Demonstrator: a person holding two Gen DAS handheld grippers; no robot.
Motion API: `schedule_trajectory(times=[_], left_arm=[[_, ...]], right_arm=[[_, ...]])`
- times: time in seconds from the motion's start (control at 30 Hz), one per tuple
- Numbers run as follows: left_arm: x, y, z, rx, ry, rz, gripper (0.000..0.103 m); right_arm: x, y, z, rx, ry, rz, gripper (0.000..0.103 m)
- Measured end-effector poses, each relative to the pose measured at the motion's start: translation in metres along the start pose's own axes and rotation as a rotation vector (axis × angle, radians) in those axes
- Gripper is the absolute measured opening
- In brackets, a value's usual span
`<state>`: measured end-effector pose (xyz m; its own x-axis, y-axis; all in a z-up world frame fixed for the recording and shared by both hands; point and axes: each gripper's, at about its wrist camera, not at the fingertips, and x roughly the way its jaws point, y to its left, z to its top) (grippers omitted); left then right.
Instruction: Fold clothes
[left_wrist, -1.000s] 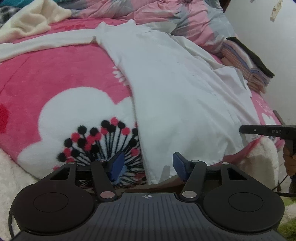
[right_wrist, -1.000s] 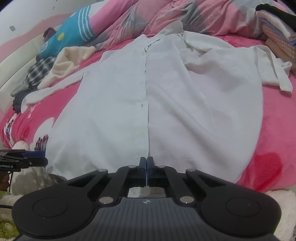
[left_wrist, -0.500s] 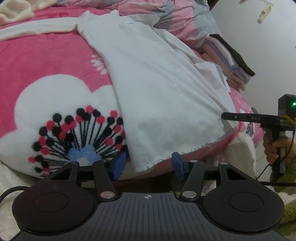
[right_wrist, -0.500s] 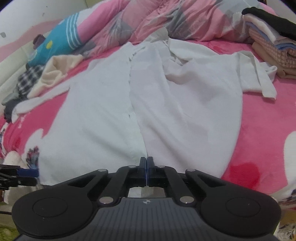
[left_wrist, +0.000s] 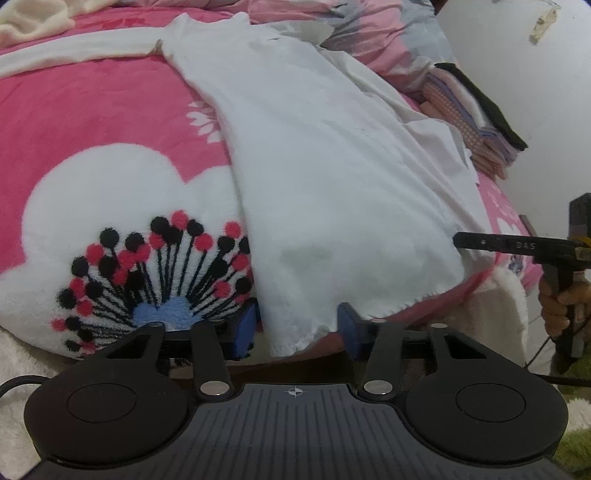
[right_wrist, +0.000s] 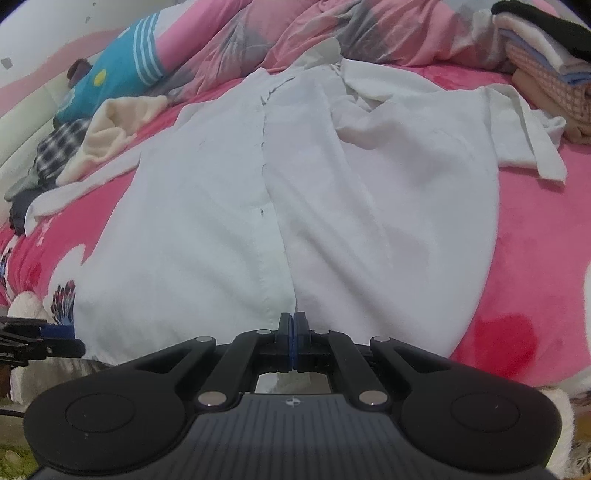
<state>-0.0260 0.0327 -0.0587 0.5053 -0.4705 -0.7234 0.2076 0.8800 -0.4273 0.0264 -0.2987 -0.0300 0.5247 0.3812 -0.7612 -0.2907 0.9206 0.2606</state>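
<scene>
On the pink blanket (right_wrist: 535, 236) the white shirt (right_wrist: 332, 206) lies spread flat, so my right gripper (right_wrist: 293, 341) pinches its hem while my left gripper (left_wrist: 295, 328) waits with jaws apart around the corner.

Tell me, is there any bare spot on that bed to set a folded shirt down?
Yes: the pink blanket lies bare left of the white shirt, below its outstretched sleeve. Another bare patch sits right of the shirt. It is crowded by the folded stack and the heaped clothes.
</scene>
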Motion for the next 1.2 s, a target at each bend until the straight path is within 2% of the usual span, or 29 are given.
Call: schedule_trajectory(times=[0.03, 0.07, 0.1, 0.13, 0.23, 0.3, 0.43, 0.57, 0.77, 0.87, 0.93, 1.03, 1.1, 1.2], left_arm=[[0.001, 0.001, 0.0, -0.007, 0.002, 0.0, 0.022], [0.001, 0.002, 0.0, -0.018, 0.007, -0.006, 0.003], [0.001, 0.004, 0.0, -0.041, 0.014, -0.023, 0.001], [-0.002, 0.008, 0.001, -0.076, 0.023, -0.078, 0.0], [-0.018, 0.022, 0.004, -0.22, -0.004, -0.326, 0.0], [-0.02, 0.033, 0.004, -0.28, -0.012, -0.369, 0.0], [0.0, 0.061, -0.006, -0.412, 0.067, -0.401, 0.0], [-0.007, 0.064, -0.008, -0.384, 0.045, -0.367, 0.0], [0.001, 0.059, -0.009, -0.29, 0.103, -0.234, 0.002], [-0.004, 0.055, -0.005, -0.238, 0.122, -0.165, 0.017], [-0.009, 0.053, -0.002, -0.205, 0.134, -0.122, 0.018], [-0.023, 0.05, 0.005, -0.168, 0.116, -0.092, 0.028], [-0.033, 0.047, 0.011, -0.139, 0.098, -0.075, 0.029], [-0.045, 0.038, 0.024, -0.089, 0.055, -0.059, 0.03]], right_arm=[[0.0, 0.0, 0.0, 0.0, 0.0, 0.0, 0.0], [0.0, 0.0, 0.0, 0.0, -0.001, -0.002, 0.0], [-0.001, 0.0, 0.0, 0.002, -0.002, -0.003, 0.0], [-0.002, 0.0, 0.0, 0.005, -0.005, -0.001, 0.0], [-0.006, -0.002, 0.002, 0.016, -0.016, 0.003, 0.0], [-0.008, -0.003, 0.002, 0.023, -0.022, 0.005, 0.0], [-0.005, -0.008, 0.003, 0.05, -0.014, 0.011, 0.0], [-0.005, -0.006, 0.004, 0.041, -0.012, 0.007, 0.0], [-0.001, -0.005, 0.003, 0.056, 0.02, 0.003, 0.002], [-0.006, -0.011, 0.0, 0.094, 0.023, 0.01, 0.005], [-0.009, -0.015, -0.002, 0.12, 0.024, 0.015, 0.012], [-0.017, -0.024, -0.004, 0.172, 0.008, 0.024, 0.026], [-0.024, -0.04, -0.004, 0.236, -0.034, 0.038, 0.03], [-0.033, -0.067, -0.002, 0.343, -0.103, 0.066, 0.031]])
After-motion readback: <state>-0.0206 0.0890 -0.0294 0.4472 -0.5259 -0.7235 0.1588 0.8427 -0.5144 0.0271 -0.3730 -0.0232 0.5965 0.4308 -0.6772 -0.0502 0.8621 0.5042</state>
